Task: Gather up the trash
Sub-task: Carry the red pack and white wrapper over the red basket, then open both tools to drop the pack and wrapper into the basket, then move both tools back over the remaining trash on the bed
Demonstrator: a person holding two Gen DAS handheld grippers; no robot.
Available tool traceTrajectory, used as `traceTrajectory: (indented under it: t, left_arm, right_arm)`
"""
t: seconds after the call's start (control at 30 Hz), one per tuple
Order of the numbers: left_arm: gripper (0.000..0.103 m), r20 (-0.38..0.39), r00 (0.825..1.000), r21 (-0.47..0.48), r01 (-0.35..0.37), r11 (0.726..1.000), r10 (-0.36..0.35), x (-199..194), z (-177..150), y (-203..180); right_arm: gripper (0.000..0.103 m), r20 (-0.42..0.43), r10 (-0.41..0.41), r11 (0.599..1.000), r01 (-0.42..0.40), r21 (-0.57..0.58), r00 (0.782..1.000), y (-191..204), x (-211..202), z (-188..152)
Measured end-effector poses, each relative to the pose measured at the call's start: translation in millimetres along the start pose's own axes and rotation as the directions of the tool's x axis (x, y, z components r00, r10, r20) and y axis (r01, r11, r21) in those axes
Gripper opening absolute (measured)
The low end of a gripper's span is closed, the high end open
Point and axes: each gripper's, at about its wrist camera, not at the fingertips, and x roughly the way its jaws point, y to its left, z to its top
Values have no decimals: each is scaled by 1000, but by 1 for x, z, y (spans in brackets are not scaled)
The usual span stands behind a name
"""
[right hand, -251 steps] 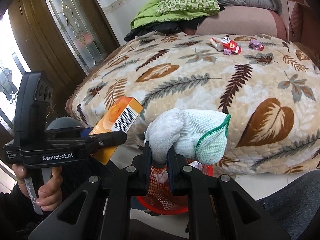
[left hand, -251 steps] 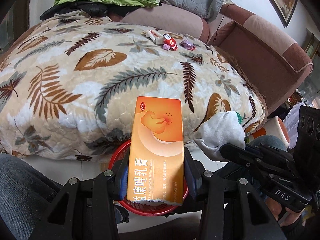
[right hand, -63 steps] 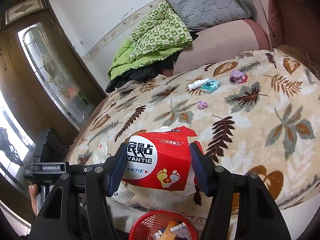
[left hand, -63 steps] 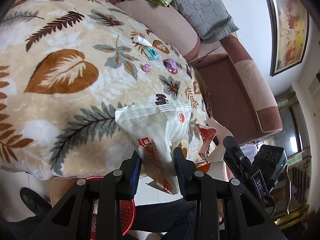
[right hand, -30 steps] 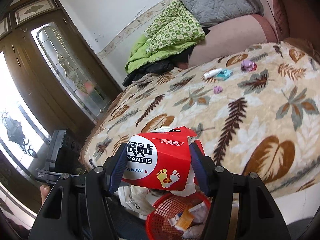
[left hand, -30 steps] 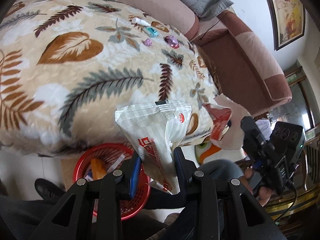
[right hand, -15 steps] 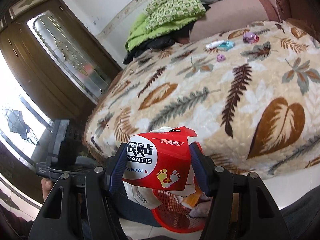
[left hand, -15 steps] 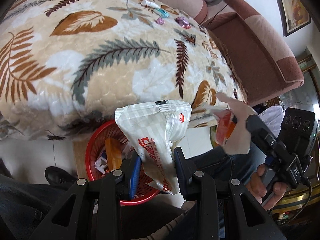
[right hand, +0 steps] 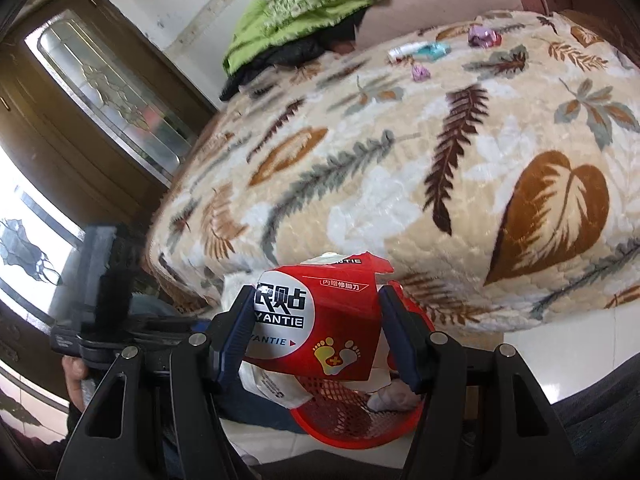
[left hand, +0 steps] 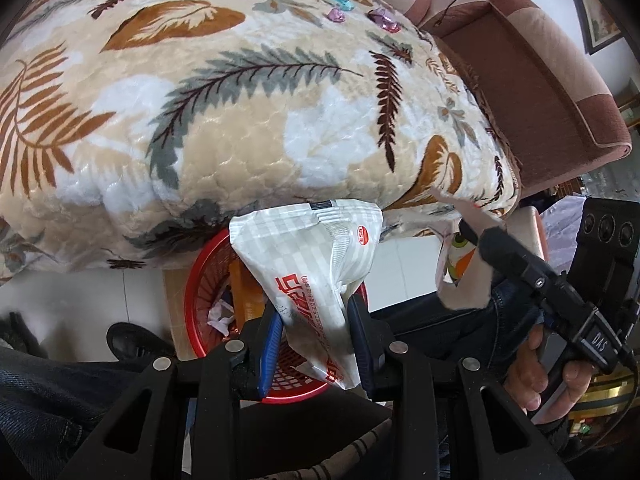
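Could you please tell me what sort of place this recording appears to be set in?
Most likely a home living room: a brown upholstered sofa draped with a leaf-print blanket, a framed picture on the wall, and a wooden door with decorative glass.

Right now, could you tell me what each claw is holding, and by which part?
The left claw pinches a white plastic pouch by its narrow lower end; the right claw clamps a torn red cardboard box across its sides.

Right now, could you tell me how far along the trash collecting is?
Done: the red basket already holds scraps. In hand: left gripper pinches a white packet, right gripper clamps a red box above it. Left: tube, teal sachet, purple wrappers on the blanket.
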Motion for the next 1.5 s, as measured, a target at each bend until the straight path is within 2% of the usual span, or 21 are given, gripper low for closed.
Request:
traceTrajectory:
  t: [0.13,0.57,0.8,1.07,1.27,1.33,1.43,1.5]
  left_arm:
    - [34,-14,1000,-8,-13,1000,13,4,0,3]
    - [36,-49,998,-6,-49,999,48,14,0,3]
    - [58,-30,997,3,-75,997,75,12,1,1]
    - [58,1,999,-30,-50,998,50,4,2,6]
    - [58,99,995,-51,-4,999,9,-18,8,3]
    - [70,128,992,-38,-2,999,7,-27,13,-3]
    - [72,188,982,0,-34,999,34,-44,24,-18]
    - [77,217,975,37,-62,997,53,-55,37,-29]
  right_arm:
    - [61,-44,-6,1000,6,11,999,-3,10,-5]
    - [62,-91,-9,999,12,40,996,-9,19,-7]
    - [66,-113,8,998,-1,62,994,-12,26,-7]
    - [66,-47,35,997,-32,63,998,-11,12,-2]
    - [67,34,52,996,-54,74,998,-13,-11,14]
    - [67,64,52,996,-56,68,997,-13,-21,23]
    - [67,127,44,998,-51,49,991,-13,-39,44]
    - [67,168,23,999,-27,19,985,-13,-52,63]
